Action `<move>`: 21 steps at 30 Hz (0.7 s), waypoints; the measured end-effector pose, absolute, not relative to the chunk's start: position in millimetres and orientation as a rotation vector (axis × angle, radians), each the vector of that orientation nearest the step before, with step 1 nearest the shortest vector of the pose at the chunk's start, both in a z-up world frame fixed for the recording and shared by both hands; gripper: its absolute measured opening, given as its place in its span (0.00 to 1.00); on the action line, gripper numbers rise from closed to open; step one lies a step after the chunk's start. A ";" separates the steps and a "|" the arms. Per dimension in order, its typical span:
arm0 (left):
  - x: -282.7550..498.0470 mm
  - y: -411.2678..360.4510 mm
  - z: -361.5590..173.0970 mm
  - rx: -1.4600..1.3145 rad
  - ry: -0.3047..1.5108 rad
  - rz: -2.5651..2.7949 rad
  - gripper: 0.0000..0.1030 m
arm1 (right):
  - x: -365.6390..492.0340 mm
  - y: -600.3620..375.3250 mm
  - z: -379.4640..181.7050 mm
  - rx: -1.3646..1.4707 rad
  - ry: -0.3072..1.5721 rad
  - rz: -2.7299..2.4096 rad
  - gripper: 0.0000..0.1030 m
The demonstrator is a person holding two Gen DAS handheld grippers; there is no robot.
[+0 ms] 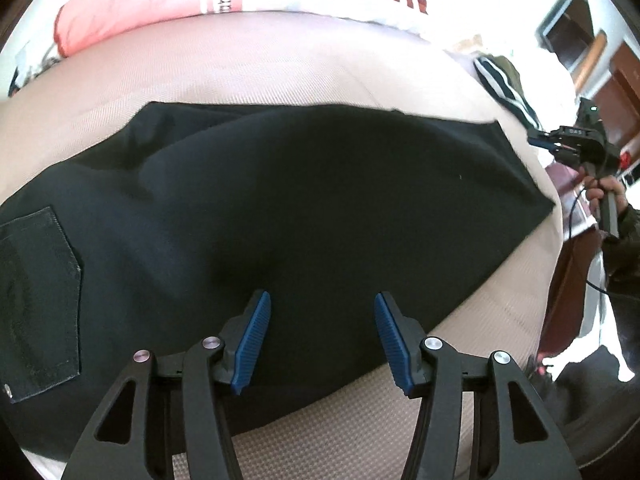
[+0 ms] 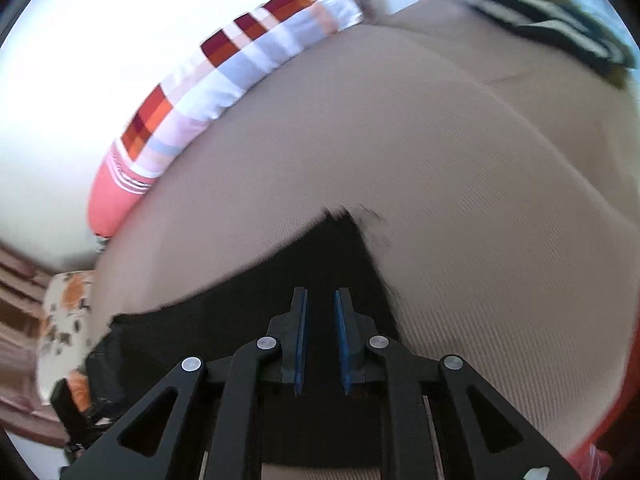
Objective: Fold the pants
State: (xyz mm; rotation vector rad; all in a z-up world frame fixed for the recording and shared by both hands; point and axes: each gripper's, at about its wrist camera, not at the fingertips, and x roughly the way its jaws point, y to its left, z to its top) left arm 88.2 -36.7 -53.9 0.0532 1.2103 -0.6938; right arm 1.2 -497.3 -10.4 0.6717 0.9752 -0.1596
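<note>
**Pants flat on the bed, both tools empty above them**

The bed (image 1: 280,60) takes up most of the room's middle, covered in a tan ribbed sheet, with a checked pillow (image 2: 224,68) and a pink one (image 1: 120,12) along its far side and a striped garment (image 1: 504,84) bunched at the far right corner. Across the sheet lie the black pants (image 1: 280,200), already doubled leg on leg, it seems, their long axis running left to right. The waist end, with a back pocket (image 1: 40,300), is at the left; the hem end tapers to the right.

The left tool (image 1: 322,340) hangs over the near edge of the pants about midway along, its jaws standing half apart with nothing between them; the cloth lies below, not pinched. The right tool (image 2: 320,336) is over the hem end, at the far right corner of the pants, jaws only a crack apart, and I see no cloth caught in that crack. From the left view it shows well off to the right, in a hand (image 1: 604,196).

So the right tool is nearer the hems and the left is nearer the middle and waist. I would judge the next fold to run along the long axis, hems carried leftward toward the waist, and that calls for the right tool to take the hem corner while the left steadies or takes the near edge.
</note>
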 end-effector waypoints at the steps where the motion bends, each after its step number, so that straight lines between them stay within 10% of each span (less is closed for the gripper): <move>1: 90.3 -35.2 -52.7 0.039 1.207 -0.678 0.54 | 12.8 -502.8 -13.7 0.688 0.988 -0.128 0.14; 21: 119.5 -24.1 -57.7 -0.063 1.245 -0.502 0.54 | 87.2 -540.3 -56.9 0.670 1.136 -0.014 0.13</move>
